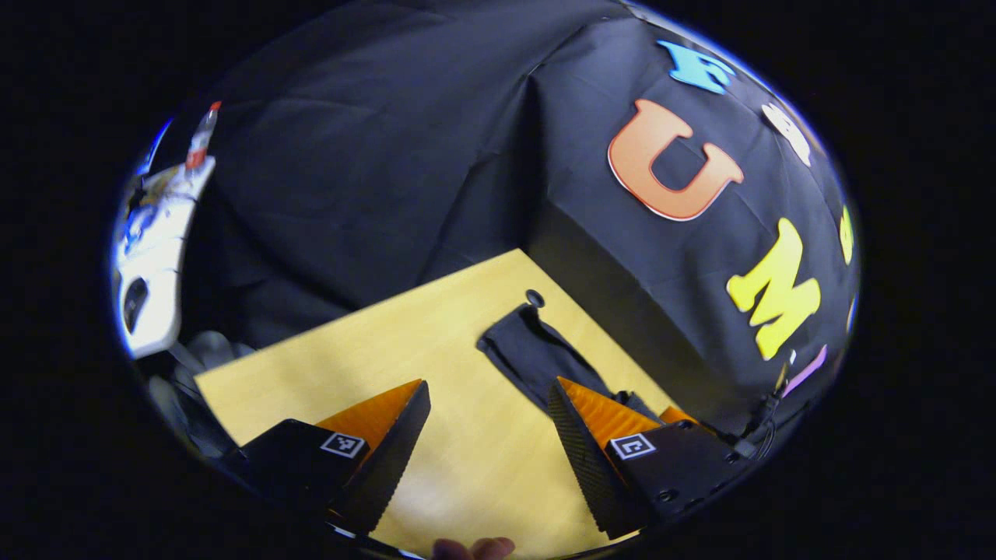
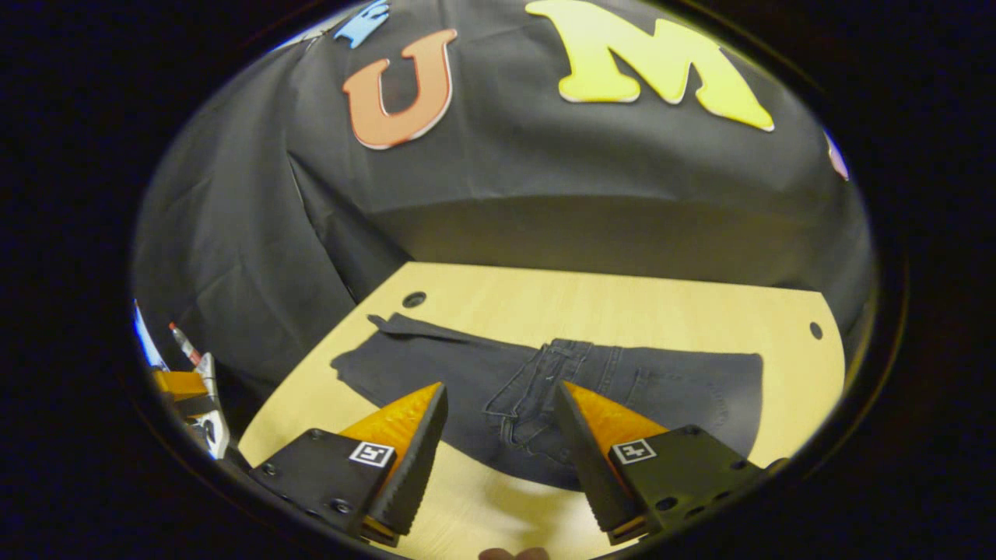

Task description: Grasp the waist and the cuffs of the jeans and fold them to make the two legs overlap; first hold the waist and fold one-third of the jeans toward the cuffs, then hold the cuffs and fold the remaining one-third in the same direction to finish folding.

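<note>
Partly hidden jeans [image 2: 545, 389], gripper [image 2: 498, 404] in front

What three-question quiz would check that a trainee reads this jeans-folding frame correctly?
1. True or false: the right gripper is shut on the jeans.
2. In the left gripper view, what lies under the gap between the left gripper's fingers? A) jeans B) bare table C) a bottle
3. Fill in: in the right gripper view the jeans lie ____ on the table.

Key
1. False: its jaws are apart, above the waist area, holding nothing.
2. B: the dark jeans lie to the right, partly behind the right finger.
3. Flat, spread out and unfolded.
</note>
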{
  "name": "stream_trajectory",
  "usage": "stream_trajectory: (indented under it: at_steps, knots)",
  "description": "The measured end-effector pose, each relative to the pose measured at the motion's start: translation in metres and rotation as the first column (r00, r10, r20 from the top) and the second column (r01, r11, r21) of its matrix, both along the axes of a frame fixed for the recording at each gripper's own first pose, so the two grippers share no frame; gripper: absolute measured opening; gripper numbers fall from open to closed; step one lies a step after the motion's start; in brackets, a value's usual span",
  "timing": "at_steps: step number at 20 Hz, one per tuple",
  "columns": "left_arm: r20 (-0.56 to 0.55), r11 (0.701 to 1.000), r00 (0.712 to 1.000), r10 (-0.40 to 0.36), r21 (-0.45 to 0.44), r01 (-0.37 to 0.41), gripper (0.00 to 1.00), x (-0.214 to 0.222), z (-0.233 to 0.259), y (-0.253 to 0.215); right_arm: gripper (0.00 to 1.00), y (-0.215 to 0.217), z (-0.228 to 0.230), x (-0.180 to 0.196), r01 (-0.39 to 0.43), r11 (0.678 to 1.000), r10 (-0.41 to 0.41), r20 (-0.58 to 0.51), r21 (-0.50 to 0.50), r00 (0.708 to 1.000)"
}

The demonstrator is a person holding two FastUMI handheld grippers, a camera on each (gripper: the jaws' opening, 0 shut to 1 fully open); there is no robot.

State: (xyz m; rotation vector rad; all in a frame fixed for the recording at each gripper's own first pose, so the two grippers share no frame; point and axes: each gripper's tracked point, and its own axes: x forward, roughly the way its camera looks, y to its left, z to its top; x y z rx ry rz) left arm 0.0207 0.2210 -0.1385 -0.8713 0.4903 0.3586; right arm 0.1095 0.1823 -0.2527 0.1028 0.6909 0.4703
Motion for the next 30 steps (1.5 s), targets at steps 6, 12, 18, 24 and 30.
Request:
stream_trajectory:
  at_steps: [6,12,18,24,30]
  knots:
    - [0.038,0.887,0.995,0.09,-0.458,-0.063,0.98,0.094,-0.074,-0.02,0.9,-0.09,0.067,-0.064,-0.023,0.996,0.028,0.065,-0.089,0.998]
    - [0.018,0.875,0.992,0.123,-0.473,-0.1,1.0,0.13,-0.102,-0.008,0.9,-0.161,0.069,-0.08,0.129,0.985,-0.128,0.017,-0.112,0.992]
    - [0.052,0.869,0.985,0.167,-0.479,-0.122,0.98,0.171,-0.105,-0.001,0.91,-0.175,0.055,-0.086,0.158,0.979,-0.161,-0.016,-0.13,0.987]
    - [0.12,0.859,0.972,0.203,-0.498,-0.118,0.89,0.203,-0.105,-0.002,0.91,-0.195,0.047,-0.094,0.197,0.97,-0.204,-0.039,-0.146,0.978]
    - [0.111,0.888,0.972,0.207,-0.439,-0.139,0.4,0.209,-0.115,0.005,0.96,-0.218,0.067,-0.103,0.258,0.955,-0.258,0.021,-0.146,0.966]
